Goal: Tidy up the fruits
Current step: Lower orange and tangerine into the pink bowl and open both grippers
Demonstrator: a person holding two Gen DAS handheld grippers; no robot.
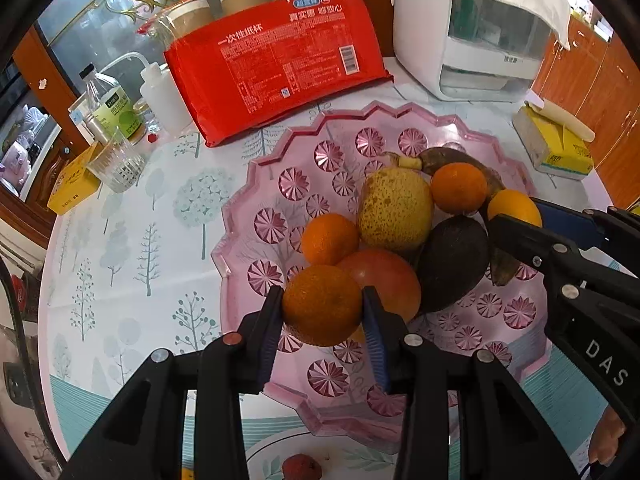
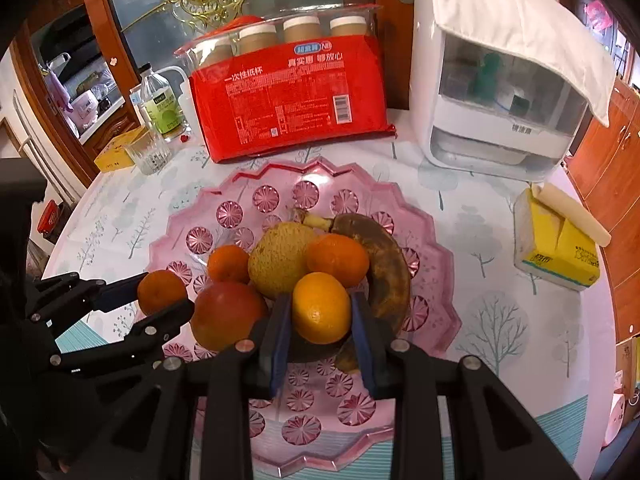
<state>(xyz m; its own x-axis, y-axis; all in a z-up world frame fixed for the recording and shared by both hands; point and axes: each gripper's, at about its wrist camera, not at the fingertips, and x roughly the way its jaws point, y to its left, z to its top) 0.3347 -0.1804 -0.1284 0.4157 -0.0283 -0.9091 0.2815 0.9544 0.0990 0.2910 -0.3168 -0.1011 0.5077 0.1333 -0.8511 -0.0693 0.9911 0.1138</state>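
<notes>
Round table (image 2: 500, 320) w/ tree-print cloth; glass-front wood cabinet (image 2: 132, 12) w/ gold scrollwork behind; orange-brown wood cupboards (image 2: 612, 160) at right; bright, even light.

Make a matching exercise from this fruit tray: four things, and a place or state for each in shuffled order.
Things:
1. dark orange
2. bright orange
3. banana
4. red pack of paper cups

Places or states:
A. lying browned in the pink tray
B. clamped in the left hand-held gripper
C. behind the tray
D. clamped in the right hand-held gripper

Pairs: 1-B, 2-D, 3-A, 4-C
</notes>
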